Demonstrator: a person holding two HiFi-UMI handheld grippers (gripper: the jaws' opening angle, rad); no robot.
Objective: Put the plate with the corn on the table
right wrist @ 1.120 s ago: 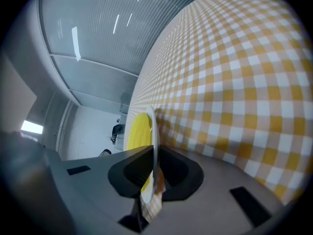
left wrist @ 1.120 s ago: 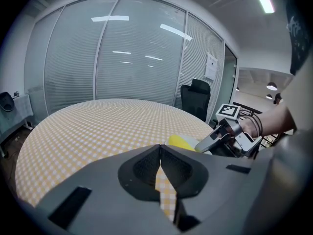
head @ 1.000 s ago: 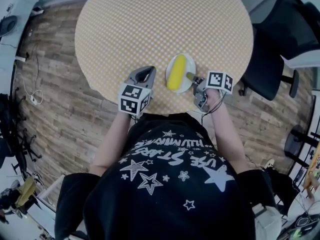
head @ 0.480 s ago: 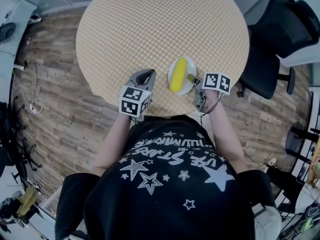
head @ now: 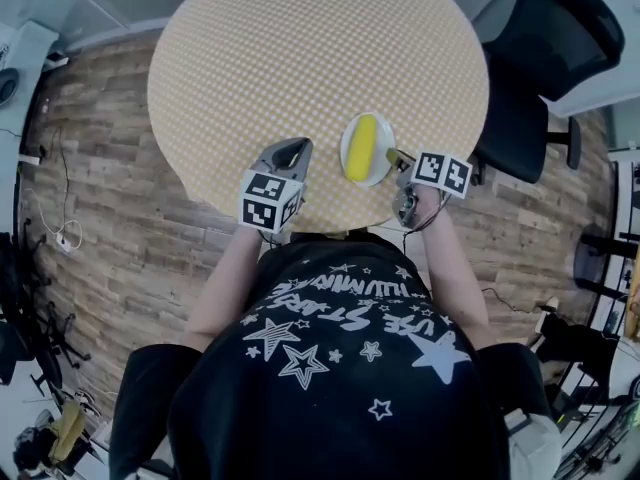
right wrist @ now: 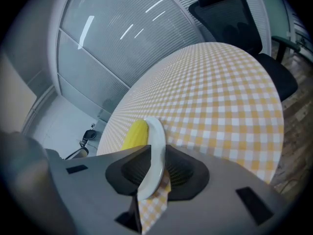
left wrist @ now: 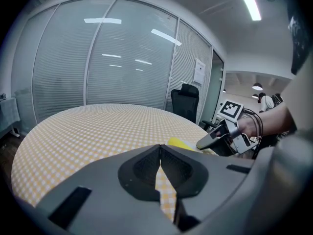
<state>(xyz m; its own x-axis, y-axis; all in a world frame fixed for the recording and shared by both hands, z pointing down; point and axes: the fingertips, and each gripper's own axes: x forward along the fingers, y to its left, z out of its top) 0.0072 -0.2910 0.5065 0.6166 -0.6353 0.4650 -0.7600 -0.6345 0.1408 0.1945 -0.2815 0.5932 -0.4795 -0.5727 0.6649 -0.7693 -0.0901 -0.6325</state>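
Two grippers work at the near edge of a round table (head: 300,58) covered with a yellow-and-white checked cloth. The right gripper (head: 396,157) has its jaws clamped on the rim of a small white plate (head: 381,136), taking it from the side nearest the person. A yellow corn cob (head: 362,148) lies lengthwise on the plate. The plate sits over the cloth close to the near edge, right of the table's middle; I cannot tell whether it rests on the cloth or hangs just above it. The left gripper (head: 292,147) is just beside the plate on its left, apart from it, with its jaws pressed together on nothing. A black office chair (head: 545,58) stands off the table's right edge on the wooden plank floor (head: 100,168).
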